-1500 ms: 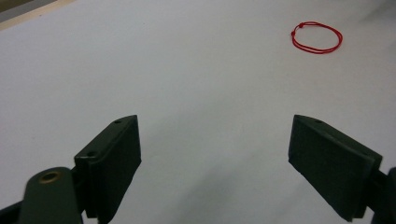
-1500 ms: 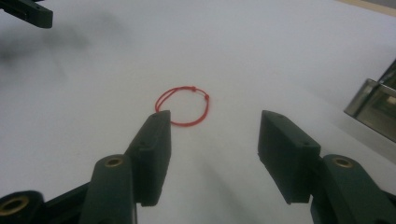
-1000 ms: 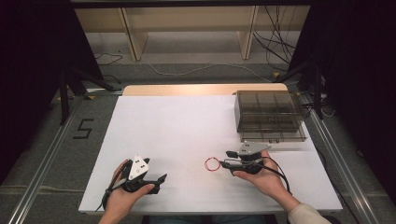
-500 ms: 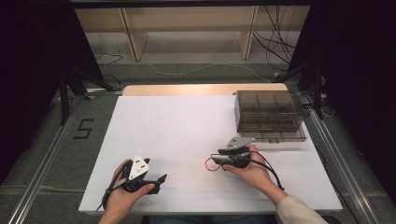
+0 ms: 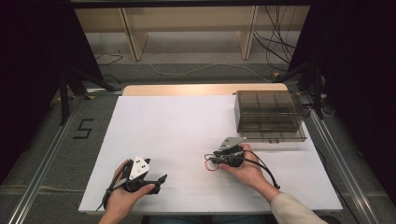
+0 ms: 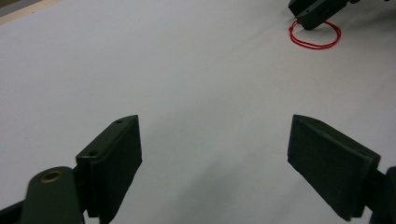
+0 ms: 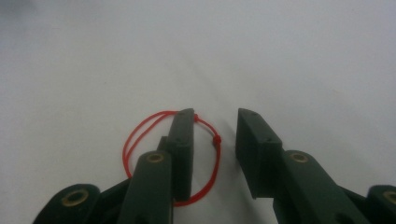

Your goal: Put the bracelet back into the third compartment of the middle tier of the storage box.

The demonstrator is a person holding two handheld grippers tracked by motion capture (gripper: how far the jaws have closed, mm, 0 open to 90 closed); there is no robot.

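- My right tool [image 7: 215,140] sits low over the red string loop [image 7: 154,140], and its jaws have just been closing; they have a gap between them and clench nothing yet.
- In the right gripper view one jaw stands inside the loop's ring, and the side of the string that carries the small knot [image 7: 216,139] lies in the gap between the two jaws. I judge the pads are not pressing on it yet.
- That is the relation the coming pinch turns on: the knotted strand runs lengthwise along the gap, flat on the tabletop [image 5: 187,126], so the pads must meet low enough to catch such a thin thing.
- From the high view, the loop [image 5: 209,163] lies just to the left of my right tool [image 5: 215,160], at its tips, on the near half of the white sheet.
- My left tool [image 5: 161,178] rests well to the left of the loop, nearer the front edge, its jaws spread wide and released, with bare tabletop between them. In the left gripper view the loop [image 6: 315,36] lies far off, toward the upper right.
- The right hand [image 5: 245,168] is by far the nearer one.
- The smoky compartment box [image 5: 268,114] stands beyond the loop and to the right, well apart from it.
- Nothing stands between loop and either tool.
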